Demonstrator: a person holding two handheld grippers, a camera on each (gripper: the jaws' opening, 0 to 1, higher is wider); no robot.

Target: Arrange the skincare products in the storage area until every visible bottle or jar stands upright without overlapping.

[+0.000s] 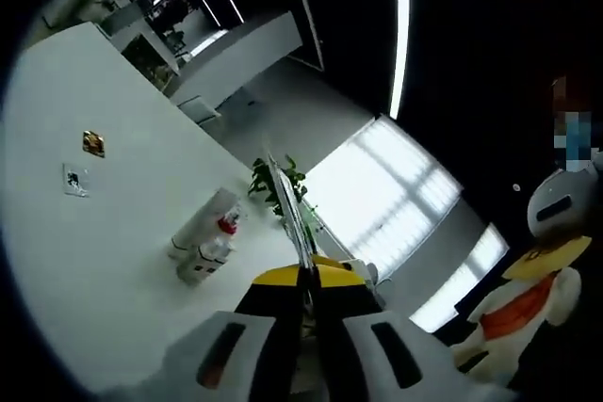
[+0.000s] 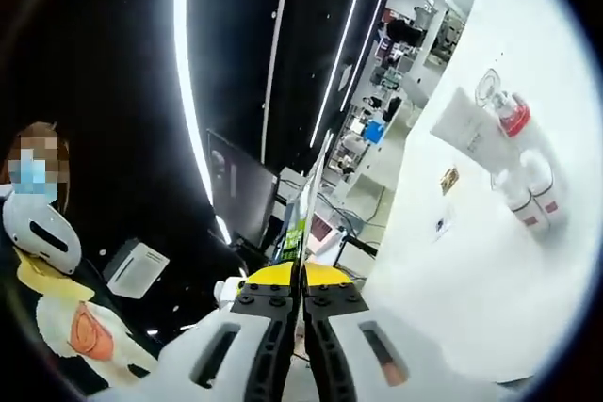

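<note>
Left gripper (image 1: 303, 265) has its jaws pressed together on nothing, up off the white table (image 1: 113, 261), where a white tube (image 1: 203, 218) and a red-capped bottle (image 1: 209, 256) sit side by side. Right gripper (image 2: 302, 261) is closed and empty too, well apart from the skincare cluster: white tube (image 2: 468, 127), red-capped bottle (image 2: 512, 118) and two small white bottles (image 2: 532, 197) close together

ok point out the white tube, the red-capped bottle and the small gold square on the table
white tube (image 2: 464, 126), right gripper view, middle of its body
red-capped bottle (image 2: 514, 120), right gripper view, on the red cap
gold square (image 1: 92, 143), left gripper view, its centre, on the white table (image 1: 113, 270), bare top
</note>
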